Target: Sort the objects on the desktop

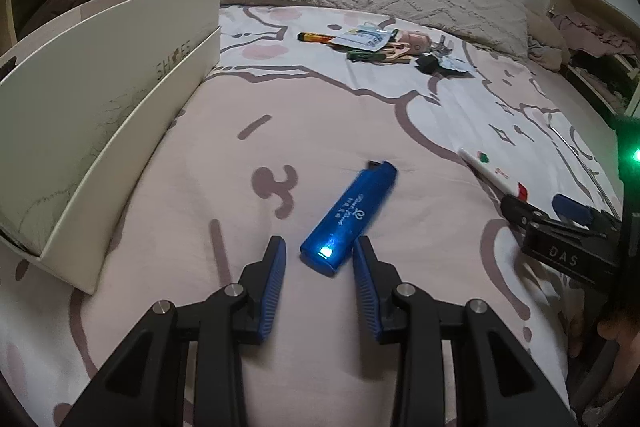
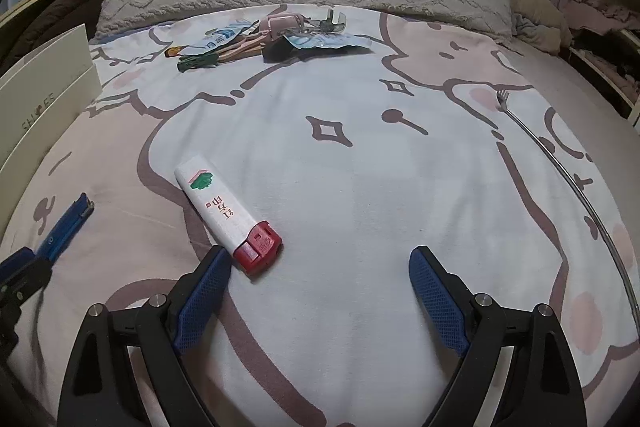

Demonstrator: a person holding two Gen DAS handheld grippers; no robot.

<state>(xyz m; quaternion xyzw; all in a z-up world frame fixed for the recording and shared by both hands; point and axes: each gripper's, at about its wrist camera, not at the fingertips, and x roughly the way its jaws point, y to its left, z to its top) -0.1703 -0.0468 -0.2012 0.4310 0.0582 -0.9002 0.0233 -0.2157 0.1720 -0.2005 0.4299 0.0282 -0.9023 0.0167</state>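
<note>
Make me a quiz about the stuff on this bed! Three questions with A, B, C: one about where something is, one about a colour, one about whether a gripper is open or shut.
1. Where is the white box marked SHOES in the left wrist view?
A. left of the blue lighter
B. on the pillows
C. under the fork

2. What colour is the cap of the white lighter?
A. green
B. red
C. yellow

3. How is the right gripper?
A. shut on the white lighter
B. shut on nothing
C. open

Answers:
1 A: the box stands at the left, the blue lighter lies mid-bed.
2 B: its near end is red.
3 C: its fingers stand wide apart, pinching nothing.
</note>
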